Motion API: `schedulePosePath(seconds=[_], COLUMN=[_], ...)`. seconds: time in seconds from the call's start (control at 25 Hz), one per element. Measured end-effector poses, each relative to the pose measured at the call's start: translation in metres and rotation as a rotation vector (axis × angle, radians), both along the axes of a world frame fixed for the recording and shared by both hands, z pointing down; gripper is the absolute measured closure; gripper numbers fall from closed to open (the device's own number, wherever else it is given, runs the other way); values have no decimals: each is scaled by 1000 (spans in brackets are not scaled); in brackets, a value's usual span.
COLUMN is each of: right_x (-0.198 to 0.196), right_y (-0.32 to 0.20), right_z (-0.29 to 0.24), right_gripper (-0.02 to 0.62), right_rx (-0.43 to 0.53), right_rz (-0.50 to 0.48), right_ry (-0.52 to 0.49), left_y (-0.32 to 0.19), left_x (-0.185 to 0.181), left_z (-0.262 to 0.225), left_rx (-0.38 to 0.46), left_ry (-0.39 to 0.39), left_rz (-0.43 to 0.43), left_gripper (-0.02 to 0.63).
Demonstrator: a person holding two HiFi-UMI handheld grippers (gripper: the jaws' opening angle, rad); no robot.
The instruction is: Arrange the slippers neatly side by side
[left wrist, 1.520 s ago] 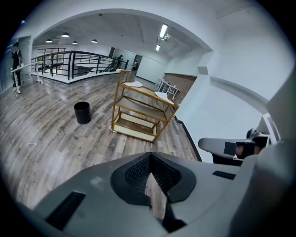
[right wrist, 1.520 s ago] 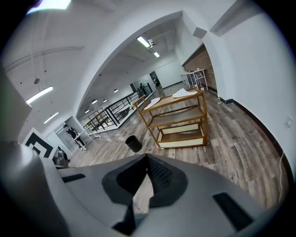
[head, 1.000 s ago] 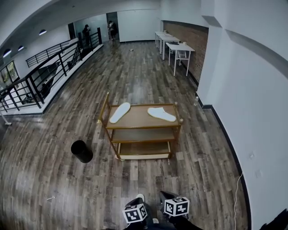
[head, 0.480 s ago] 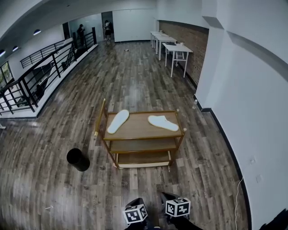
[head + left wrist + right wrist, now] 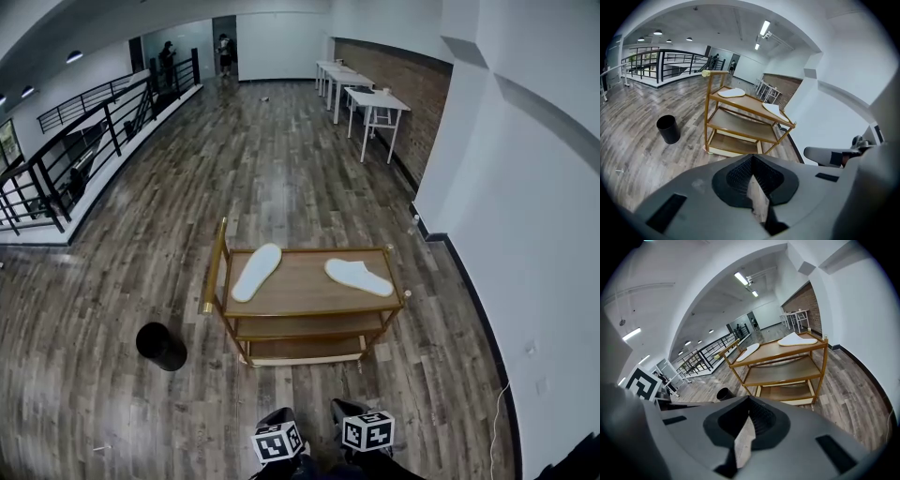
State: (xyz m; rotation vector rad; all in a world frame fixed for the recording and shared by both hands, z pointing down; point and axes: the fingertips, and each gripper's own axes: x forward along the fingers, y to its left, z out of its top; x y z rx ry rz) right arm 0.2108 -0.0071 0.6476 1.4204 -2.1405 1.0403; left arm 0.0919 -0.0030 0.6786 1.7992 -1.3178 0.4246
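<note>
Two white slippers lie on the top shelf of a wooden cart (image 5: 309, 312), a little below the middle of the head view. The left slipper (image 5: 256, 273) is slanted on the left part of the shelf. The right slipper (image 5: 358, 277) is slanted the other way on the right part. They are well apart, with bare wood between them. The two lower shelves hold nothing I can make out. A black bin (image 5: 160, 345) stands on the wooden floor (image 5: 112, 272) to the lower left of the cart. At the bottom edge of the head view, away from the cart, are both tools. The left tool (image 5: 751, 159) has its jaws together on nothing, and so has the right tool (image 5: 749, 400).
</note>
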Motion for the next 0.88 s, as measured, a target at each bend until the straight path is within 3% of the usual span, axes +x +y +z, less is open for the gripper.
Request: schedulePosePath(seconds=[0.4,0.64,0.88], right_x=[-10,-21,-14], right_y=[-44,-94,-152], right_z=[11,14,20], right_gripper=[597,597,597], right_rx=[-41,-41,-57], right_rz=[-8,-56,-91], right_ry=[18,6,-11], left_y=[-27,-71,-127], left_x=[-9,-18,-5], left_z=[23,23,26], left_rx=[-70,-62,-72], left_ry=[26,19,7], left_rz=[-15,-71,-90], left_gripper=[606,606,606])
